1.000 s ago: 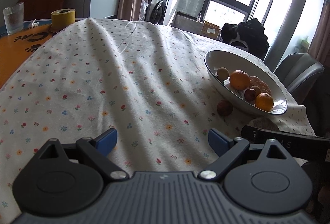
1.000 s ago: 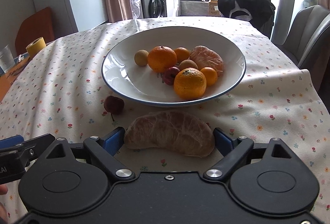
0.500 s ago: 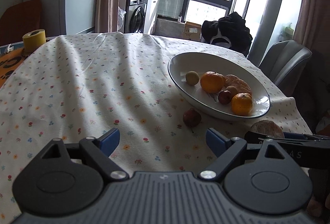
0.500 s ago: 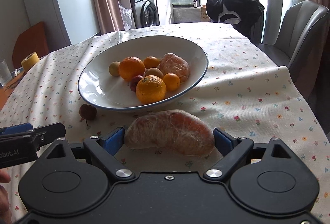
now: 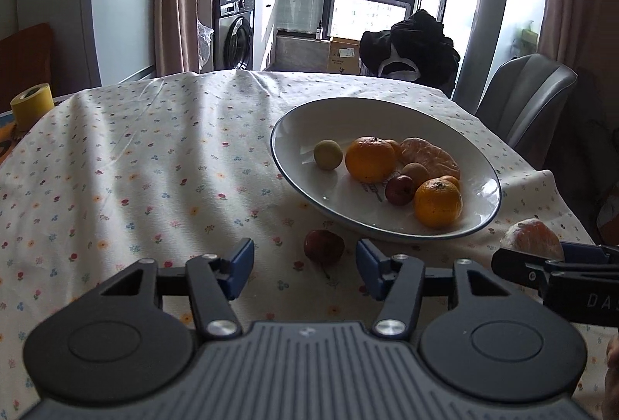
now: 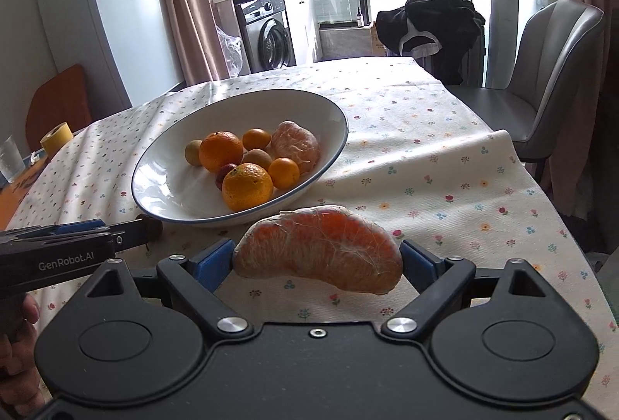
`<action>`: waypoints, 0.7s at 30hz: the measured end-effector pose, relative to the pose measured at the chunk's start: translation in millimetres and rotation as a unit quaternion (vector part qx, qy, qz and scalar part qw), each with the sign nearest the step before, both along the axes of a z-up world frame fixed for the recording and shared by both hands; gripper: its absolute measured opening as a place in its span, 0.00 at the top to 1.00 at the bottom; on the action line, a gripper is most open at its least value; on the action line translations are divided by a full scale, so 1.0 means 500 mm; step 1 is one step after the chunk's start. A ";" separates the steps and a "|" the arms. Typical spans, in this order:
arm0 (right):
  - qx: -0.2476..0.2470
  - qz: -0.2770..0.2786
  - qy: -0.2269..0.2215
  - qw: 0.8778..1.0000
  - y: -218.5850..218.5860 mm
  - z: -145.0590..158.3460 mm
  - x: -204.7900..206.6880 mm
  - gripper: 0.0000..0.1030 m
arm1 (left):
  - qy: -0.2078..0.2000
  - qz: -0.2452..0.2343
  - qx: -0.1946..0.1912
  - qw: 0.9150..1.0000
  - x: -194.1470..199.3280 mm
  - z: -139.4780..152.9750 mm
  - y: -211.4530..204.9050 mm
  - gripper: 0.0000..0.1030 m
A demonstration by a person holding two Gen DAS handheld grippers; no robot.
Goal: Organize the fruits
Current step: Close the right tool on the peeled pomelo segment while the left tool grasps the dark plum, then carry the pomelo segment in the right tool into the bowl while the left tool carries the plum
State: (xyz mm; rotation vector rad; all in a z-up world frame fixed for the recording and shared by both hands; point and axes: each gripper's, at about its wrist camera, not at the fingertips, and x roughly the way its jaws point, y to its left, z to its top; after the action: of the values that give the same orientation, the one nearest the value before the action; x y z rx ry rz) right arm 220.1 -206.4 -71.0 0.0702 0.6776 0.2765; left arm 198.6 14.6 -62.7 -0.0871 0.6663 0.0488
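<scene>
Daylight from the far windows falls across a floral tablecloth (image 5: 127, 164) on the dining table, with a washing machine (image 6: 269, 35) and a grey chair (image 6: 549, 72) beyond it. My right gripper (image 6: 318, 257) is closed on a peeled pomelo segment (image 6: 319, 250), pads bearing on its two tapered ends, and carries it just above the cloth at the near edge of the white bowl (image 6: 166, 188). I judge the segment light, soft and easily burst: the membrane is thin and dry-looking, the pulp under it gives, so squeeze should be no more than what stops it sagging. Hold at the ends looks adequate; a grip across the thicker middle would likely crush it. My left gripper (image 5: 305, 267) is wide open and empty, low over the cloth, with a small dark red fruit (image 5: 323, 246) lying between and just beyond its fingertips, on the cloth beside the bowl's near rim. That fruit looks round, firm, smooth-skinned and has a thin stem, so it may roll or squirt out; I would close on its widest part, evenly from both sides. Bowl already holds oranges (image 5: 370, 159), a second pomelo segment (image 5: 429, 157), a yellow-green fruit (image 5: 327, 154) and another small red one (image 5: 399, 190). Legible writing: "GenRobot.AI" on the left gripper's side in the right wrist view; "DAS", cut off, on the right gripper's body in the left wrist view. Yellow tape roll (image 5: 31, 105) sits at far left, label unreadable.
</scene>
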 end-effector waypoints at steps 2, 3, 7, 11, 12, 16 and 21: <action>0.002 -0.002 -0.001 1.000 -0.005 0.001 0.001 0.14 | 0.002 -0.004 0.004 1.000 0.007 -0.004 -0.003 0.50; 0.003 -0.003 -0.001 1.000 -0.008 0.000 0.001 0.14 | 0.002 -0.005 0.003 1.000 0.010 -0.005 -0.004 0.52; 0.008 -0.008 0.002 1.000 -0.015 -0.001 0.005 0.14 | 0.004 -0.015 0.009 1.000 0.021 -0.008 -0.011 0.65; 0.012 -0.005 -0.005 1.000 -0.019 0.004 0.001 0.14 | 0.007 -0.014 0.004 1.000 0.024 -0.016 -0.008 0.78; 0.013 -0.005 -0.008 1.000 -0.020 0.006 0.000 0.14 | 0.007 -0.012 0.003 1.000 0.022 -0.015 -0.006 0.79; 0.018 -0.005 -0.018 1.000 -0.026 0.016 0.000 0.14 | 0.001 -0.004 0.000 1.000 0.008 -0.005 0.002 0.79; 0.025 -0.006 -0.029 0.999 -0.029 0.032 0.007 0.14 | -0.014 0.007 0.002 1.000 -0.007 0.024 0.013 0.79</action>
State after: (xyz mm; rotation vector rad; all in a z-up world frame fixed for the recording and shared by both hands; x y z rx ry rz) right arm 223.7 -221.1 -54.9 0.1141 0.6127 0.2822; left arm 195.2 21.3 -50.5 -0.0887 0.6379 0.0620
